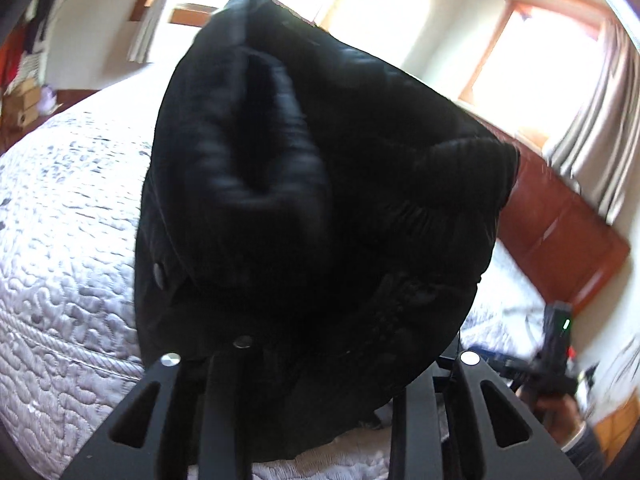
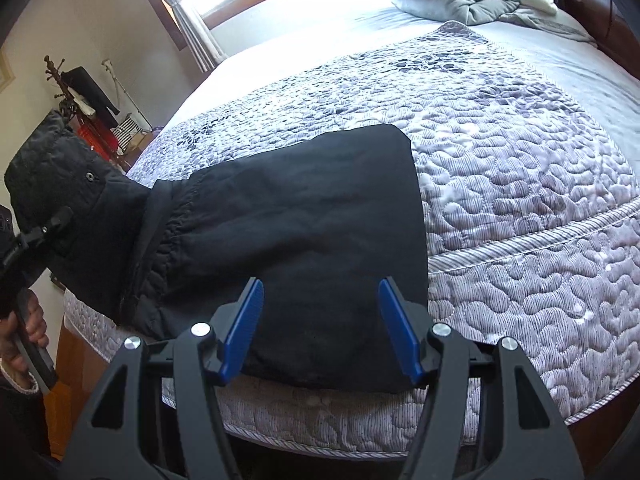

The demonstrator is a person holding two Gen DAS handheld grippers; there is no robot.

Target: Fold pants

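Your left gripper (image 2: 60, 216) is clamped on the black pants (image 2: 304, 248), lifting the waistband off the bed (image 2: 520, 200); your right gripper (image 2: 320, 328) hovers with jaws apart; no readable labels.

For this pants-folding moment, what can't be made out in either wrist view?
- Left wrist view: the left gripper fingertips are hidden by the black pants, so its grip is unclear.
- Left wrist view: the right gripper is small and blurred near the edge.
- Right wrist view: the left gripper's tips are too small, dark against the raised waistband.
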